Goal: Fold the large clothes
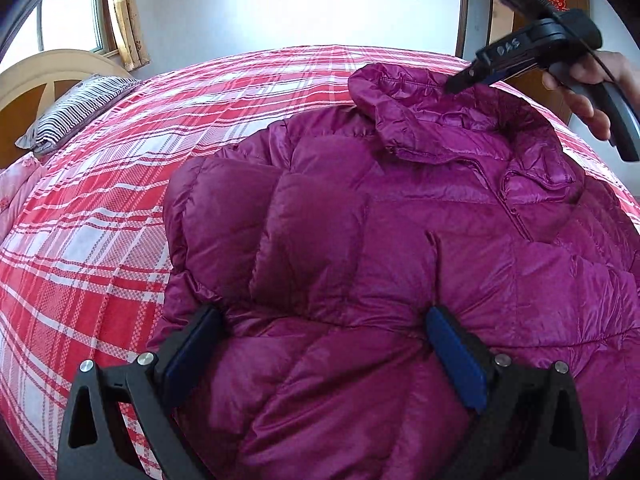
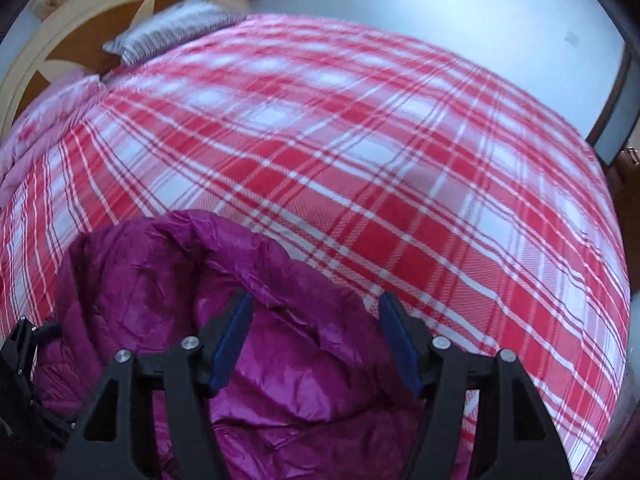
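We stand both grippers wide open over the jacket [image 1: 360,240] on the bed [image 1: 100,208].

Our left gripper [image 1: 324,332] is spread across a puffed fold near the jacket's hem, pads against the fabric on either side, not clamped. Our right gripper [image 2: 316,324] sits open at the hood [image 2: 224,248], holding nothing. The purple jacket lies front up on the plaid sheet, well apart from the striped pillow [image 1: 76,108].

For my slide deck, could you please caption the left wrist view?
Open left gripper straddles a magenta puffer jacket on a plaid bed.
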Demonstrator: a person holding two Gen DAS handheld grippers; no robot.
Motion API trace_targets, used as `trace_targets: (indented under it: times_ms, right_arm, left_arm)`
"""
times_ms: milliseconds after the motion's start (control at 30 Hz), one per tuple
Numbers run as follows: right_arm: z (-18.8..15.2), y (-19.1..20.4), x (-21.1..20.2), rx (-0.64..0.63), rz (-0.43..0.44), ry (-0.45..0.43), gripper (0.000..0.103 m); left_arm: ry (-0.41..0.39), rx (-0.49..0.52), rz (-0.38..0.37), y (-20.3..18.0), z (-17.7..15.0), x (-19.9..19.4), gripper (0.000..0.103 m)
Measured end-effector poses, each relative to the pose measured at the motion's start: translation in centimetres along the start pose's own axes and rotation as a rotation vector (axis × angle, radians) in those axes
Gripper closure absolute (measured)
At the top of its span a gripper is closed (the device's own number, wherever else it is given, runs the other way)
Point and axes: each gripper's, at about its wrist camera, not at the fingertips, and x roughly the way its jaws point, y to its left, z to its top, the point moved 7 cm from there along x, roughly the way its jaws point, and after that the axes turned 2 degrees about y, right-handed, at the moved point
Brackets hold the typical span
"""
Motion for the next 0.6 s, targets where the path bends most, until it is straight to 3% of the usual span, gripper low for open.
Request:
trace_targets:
  times_ms: [67, 167, 233, 367, 500, 600]
  right_arm:
    - [-0.3, -0.2, 0.4, -0.039, -0.027, 0.043, 0.073]
    - [-1.2, 0.7, 0.1, -0.106, -0.062, 0.07, 0.087]
    - [-1.8, 1.5, -1.3, -0.125, -0.099, 0.019, 0.089]
    - [-4.4, 3.7, -3.8, -0.239, -0.326, -0.11, 0.09]
    - [-7.4, 5.0, -2.4, -0.286, -0.475, -0.156, 0.09]
    - [-8.8, 5.1, -0.7, -0.206, -0.458, -0.178, 0.091]
  left_arm:
    - [-0.001, -0.001, 0.0, -0.1, 0.0, 0.0, 0.001]
    - [-0.002, -0.002, 0.0, 0.0, 0.0, -0.1, 0.001]
    - [-0.003, -0.002, 0.0, 0.0, 0.0, -0.1, 0.001]
    - [-0.005, -0.002, 0.003, 0.0, 0.1, -0.1, 0.001]
    - [-0.004, 0.001, 0.007, -0.1, 0.1, -0.2, 0.001]
    - [-0.013, -0.006, -0.005, 0.0, 0.2, -0.5, 0.001]
